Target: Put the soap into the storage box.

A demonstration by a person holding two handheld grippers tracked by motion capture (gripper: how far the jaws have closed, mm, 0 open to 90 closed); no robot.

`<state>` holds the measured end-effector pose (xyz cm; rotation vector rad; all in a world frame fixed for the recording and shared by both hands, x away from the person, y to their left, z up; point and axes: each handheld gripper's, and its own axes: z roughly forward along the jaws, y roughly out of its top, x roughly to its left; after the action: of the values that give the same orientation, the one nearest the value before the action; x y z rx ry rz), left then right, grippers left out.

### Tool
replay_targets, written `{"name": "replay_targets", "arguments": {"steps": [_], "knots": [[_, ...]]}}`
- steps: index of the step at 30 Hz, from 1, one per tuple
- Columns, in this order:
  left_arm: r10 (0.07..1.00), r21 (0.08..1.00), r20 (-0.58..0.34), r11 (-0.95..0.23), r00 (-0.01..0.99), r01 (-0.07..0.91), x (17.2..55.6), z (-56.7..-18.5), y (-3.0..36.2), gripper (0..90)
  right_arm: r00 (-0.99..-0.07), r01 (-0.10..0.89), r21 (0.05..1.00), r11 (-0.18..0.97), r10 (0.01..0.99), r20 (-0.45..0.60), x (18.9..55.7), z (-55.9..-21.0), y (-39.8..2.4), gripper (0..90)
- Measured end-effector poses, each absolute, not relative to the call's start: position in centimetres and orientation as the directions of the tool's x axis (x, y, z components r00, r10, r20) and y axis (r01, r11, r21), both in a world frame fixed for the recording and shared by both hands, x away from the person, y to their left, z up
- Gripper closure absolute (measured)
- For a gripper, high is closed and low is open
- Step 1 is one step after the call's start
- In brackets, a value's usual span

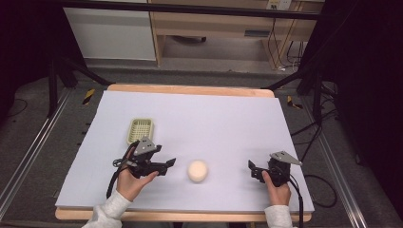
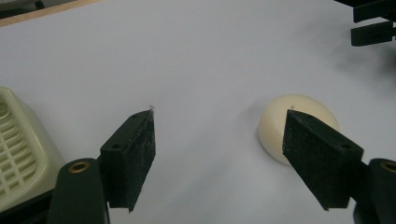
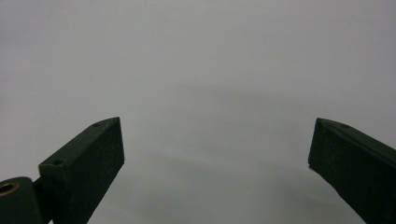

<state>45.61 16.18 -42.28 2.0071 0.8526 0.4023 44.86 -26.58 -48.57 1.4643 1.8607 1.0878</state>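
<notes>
A cream round ball (image 1: 197, 171) is seen lying on the white-covered table (image 1: 214, 118), near the middle of its front edge, with the left gripper (image 1: 168, 166) held just beside it on the left, its jaws spread apart and nothing pinched between them (in the left gripper view the ball (image 2: 285, 126) is partly hidden behind one jaw, not touched by it). The right gripper (image 1: 252, 169) is held near the front right corner, well apart from the ball, its jaws also parted over bare table surface (image 3: 196, 70). A pale green basket (image 1: 140, 130) is set behind the left gripper, toward the table's left edge.
</notes>
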Motion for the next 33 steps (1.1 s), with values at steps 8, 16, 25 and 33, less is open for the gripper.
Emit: {"name": "replay_targets", "arguments": {"steps": [8, 16, 25, 33], "knots": [[0.687, 0.833, -0.045, -0.375, 0.725, 0.406, 45.5, -42.1, 15.2, 25.4, -0.274, 0.533, 0.841, 0.091, 0.959, 0.070, 44.9, -48.6, -26.6, 3.9], [0.673, 0.831, -0.041, -0.387, 0.739, 0.399, 45.6, -42.0, 14.2, 25.1, -0.275, 0.532, 0.842, 0.091, 0.959, 0.070, 44.9, -48.6, -26.6, 3.9], [0.655, 0.823, -0.044, -0.404, 0.754, 0.399, 45.5, -42.2, 13.2, 25.1, -0.277, 0.532, 0.841, 0.092, 0.958, 0.070, 44.9, -48.6, -26.6, 3.9], [0.639, 0.814, -0.042, -0.425, 0.768, 0.397, 45.4, -42.6, 12.2, 25.0, -0.277, 0.532, 0.841, 0.093, 0.958, 0.070, 44.9, -48.6, -26.6, 3.9]]}}
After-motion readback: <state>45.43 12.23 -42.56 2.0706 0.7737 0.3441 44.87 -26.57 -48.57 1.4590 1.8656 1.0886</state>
